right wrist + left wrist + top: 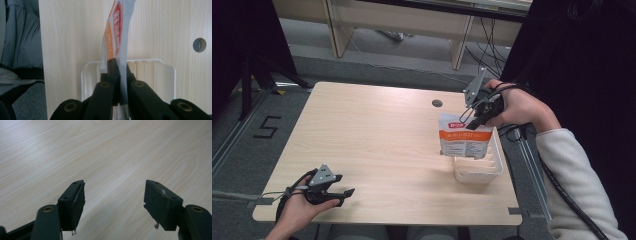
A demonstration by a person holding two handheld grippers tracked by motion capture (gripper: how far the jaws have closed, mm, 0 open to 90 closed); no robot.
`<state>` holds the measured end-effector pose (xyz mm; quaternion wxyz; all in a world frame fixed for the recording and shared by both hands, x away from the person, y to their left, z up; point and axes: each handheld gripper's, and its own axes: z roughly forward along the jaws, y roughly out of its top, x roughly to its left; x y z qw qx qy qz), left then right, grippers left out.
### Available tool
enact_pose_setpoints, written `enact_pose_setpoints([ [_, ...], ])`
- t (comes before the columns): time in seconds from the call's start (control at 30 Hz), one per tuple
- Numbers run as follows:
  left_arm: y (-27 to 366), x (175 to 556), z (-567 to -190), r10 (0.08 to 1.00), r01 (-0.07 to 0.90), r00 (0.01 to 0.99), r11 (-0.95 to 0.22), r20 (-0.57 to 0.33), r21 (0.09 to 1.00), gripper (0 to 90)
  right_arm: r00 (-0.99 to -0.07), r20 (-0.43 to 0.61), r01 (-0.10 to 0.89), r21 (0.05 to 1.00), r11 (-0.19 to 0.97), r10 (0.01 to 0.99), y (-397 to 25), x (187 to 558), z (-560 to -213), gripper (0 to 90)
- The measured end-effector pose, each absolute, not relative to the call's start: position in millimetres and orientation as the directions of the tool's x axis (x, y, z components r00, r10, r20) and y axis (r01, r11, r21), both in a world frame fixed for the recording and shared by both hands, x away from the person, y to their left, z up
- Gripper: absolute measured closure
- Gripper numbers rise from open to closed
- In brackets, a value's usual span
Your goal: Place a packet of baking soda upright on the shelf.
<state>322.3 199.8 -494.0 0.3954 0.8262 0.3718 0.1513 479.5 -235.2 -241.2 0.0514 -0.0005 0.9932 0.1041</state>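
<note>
Wooden table (377,135), white basket (479,170) near right edge. Right gripper (473,120) clamped on pouch (462,140) top, holding it upright over basket, likely for dropping in. Left gripper (343,196) wide open, empty, parked near front edge.

Pouch (464,137) white with orange band and red logo patch, basket (479,170) plain white, table (377,140) pale wood grain with a dark round hole far right, both grippers' (329,192) (477,117) jaws black with grey plates.
</note>
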Motion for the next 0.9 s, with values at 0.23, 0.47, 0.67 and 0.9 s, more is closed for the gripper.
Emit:
enact_pose_setpoints([
  [0.23,200,323,-494,0.73,0.489,0.682,-0.417,-0.038,0.766,32.7,-0.995,-0.101,-0.014,0.188,0.982,0.005,-252,485,-246,90.0],
  [0.47,200,323,-494,0.73,0.49,0.682,-0.409,-0.046,0.77,32.7,-0.995,-0.101,-0.018,0.173,0.985,0.0,-266,493,-253,90.0],
  [0.67,200,323,-494,0.73,0.491,0.682,-0.41,-0.046,0.769,32.7,-0.996,-0.086,-0.01,0.166,0.986,0.004,-275,496,-258,90.0],
  [0.9,200,323,-494,0.734,0.494,0.677,-0.404,-0.049,0.77,32.7,-0.997,-0.08,-0.004,0.166,0.986,0.01,-282,497,-258,90.0],
])
